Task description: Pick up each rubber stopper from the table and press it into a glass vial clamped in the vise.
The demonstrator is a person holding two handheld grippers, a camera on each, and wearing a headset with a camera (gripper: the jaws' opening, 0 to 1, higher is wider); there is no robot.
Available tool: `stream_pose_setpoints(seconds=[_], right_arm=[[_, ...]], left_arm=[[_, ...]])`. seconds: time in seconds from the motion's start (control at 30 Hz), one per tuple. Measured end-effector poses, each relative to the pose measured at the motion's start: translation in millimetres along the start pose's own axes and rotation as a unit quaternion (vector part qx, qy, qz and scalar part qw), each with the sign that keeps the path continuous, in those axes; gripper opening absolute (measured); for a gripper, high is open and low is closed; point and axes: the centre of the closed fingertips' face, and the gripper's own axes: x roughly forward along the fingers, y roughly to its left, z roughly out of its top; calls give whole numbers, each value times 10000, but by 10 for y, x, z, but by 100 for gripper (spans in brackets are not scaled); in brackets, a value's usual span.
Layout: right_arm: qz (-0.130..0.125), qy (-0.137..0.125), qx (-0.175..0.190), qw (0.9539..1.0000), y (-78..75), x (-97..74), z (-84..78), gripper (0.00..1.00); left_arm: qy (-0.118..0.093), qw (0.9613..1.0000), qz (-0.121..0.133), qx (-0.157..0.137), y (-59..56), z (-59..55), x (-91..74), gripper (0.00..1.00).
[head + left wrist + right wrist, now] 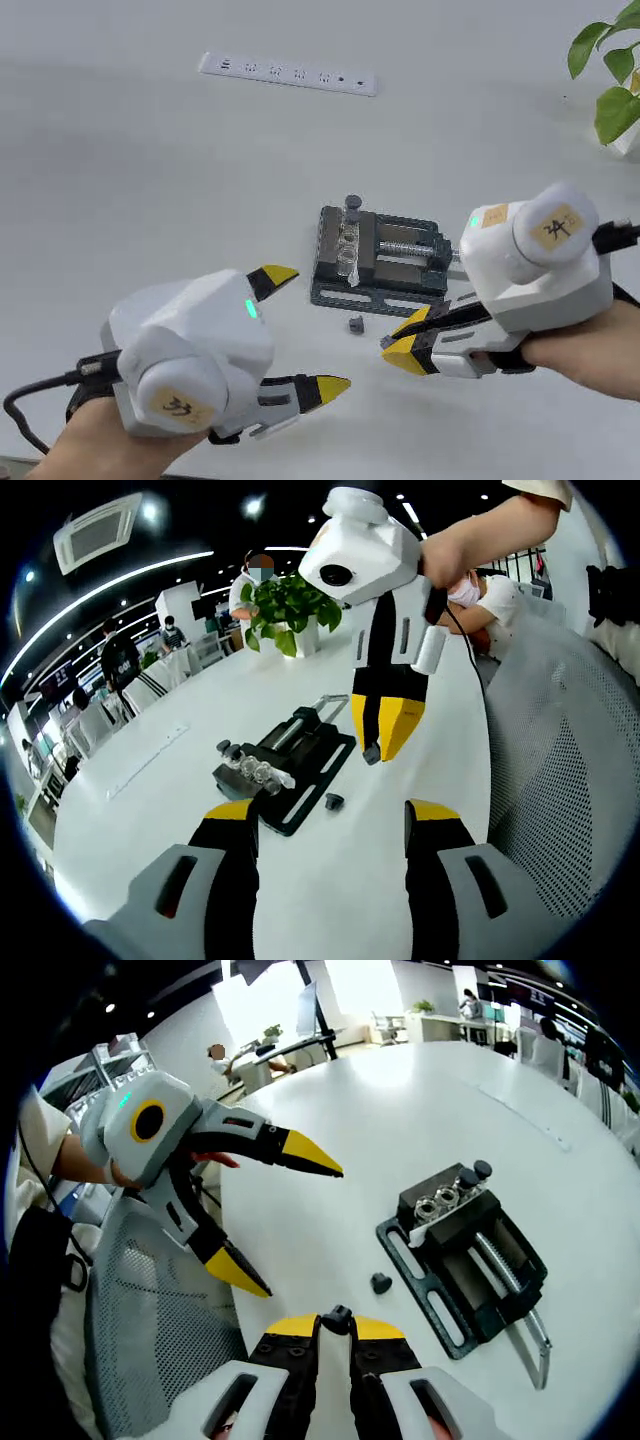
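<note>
A dark vise (400,268) (300,742) (470,1260) stands mid-table and clamps a row of glass vials (346,250) (256,770) (436,1201). The far end of the row carries a dark stopper (352,205) (481,1169). One loose rubber stopper (356,323) (334,801) (381,1282) lies on the table in front of the vise. My right gripper (402,347) (378,748) (337,1322) hovers right of it, shut on a small dark stopper. My left gripper (305,330) (332,818) (298,1230) stands open at the lower left, holding nothing.
A white power strip (288,73) lies at the far side of the white table (150,180). A potted plant (608,70) (290,605) stands at the far right corner. A mesh chair (560,770) sits beside the table edge.
</note>
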Motion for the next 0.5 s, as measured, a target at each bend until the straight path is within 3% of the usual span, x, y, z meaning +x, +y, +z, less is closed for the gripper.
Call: stream_pose_setpoints(seconds=[0.1,0.2,0.3,0.5], right_arm=[[131,-11,103,9999,22,-81,76,6],[231,14,218,9995,29,-125,124,6],[416,21,374,9984,64,-140,158,6],[621,-23,511,9968,124,-160,207,6]], left_arm=[[-116,9999,-45,49,-47,65,22,49],[-238,9993,-33,296,-61,148,43,43],[-503,9964,-95,674,-84,294,60,36],[-611,9907,-226,1191,-147,407,76,28]])
